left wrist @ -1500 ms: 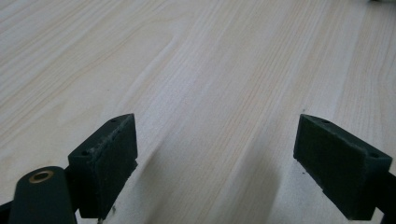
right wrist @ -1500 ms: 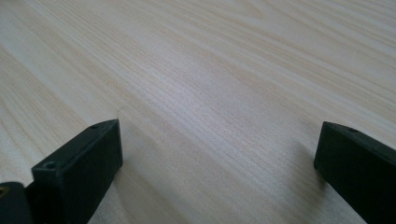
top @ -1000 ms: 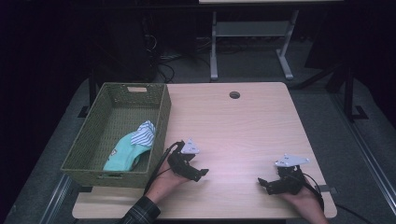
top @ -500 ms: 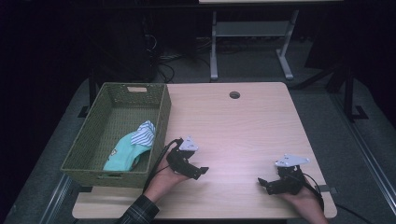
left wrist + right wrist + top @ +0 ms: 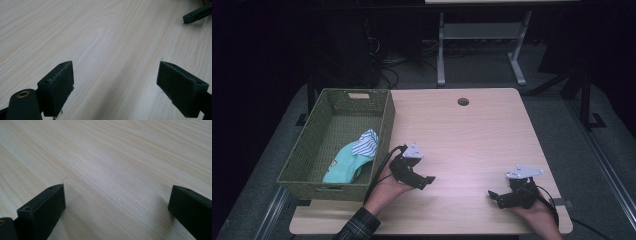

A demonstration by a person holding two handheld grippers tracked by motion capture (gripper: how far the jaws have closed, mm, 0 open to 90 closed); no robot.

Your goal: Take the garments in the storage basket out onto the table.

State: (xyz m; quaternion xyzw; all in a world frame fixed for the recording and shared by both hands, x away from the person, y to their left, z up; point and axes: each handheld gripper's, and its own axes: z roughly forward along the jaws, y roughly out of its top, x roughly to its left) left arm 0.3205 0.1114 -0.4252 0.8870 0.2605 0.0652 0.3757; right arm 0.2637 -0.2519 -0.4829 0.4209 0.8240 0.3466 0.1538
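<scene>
Resting: both grippers sit low over the near part of the table (image 5: 472, 130), with nothing between their jaws.
Left gripper (image 5: 424, 180): held just beside the basket's near right corner, jaws spread wide and pointing toward the middle of the table; in the left gripper view the two black pads (image 5: 60, 87) stand far apart over bare wood, and a dark jaw tip of the other gripper (image 5: 197, 13) shows at the top right.
Right gripper (image 5: 494, 196): near the table's front right, well apart from the left one, jaws also spread wide; in the right gripper view the pads (image 5: 45, 207) frame nothing but wood grain.
Clothes (image 5: 352, 160): a teal garment with a striped blue-and-white piece on top lies inside the basket, bunched against its right wall toward the near end.
Basket (image 5: 337, 97): a green woven one at the table's left edge, long side running away from the person, open on top.
Why so placed: the left gripper is the nearer to the clothes, so I judge a reach into the basket would fall to it; the open jaws on both sides suit a grasp not yet begun.
Hands: each hand wraps its gripper from below, and a plaid sleeve (image 5: 357, 225) shows on the left arm.
</scene>
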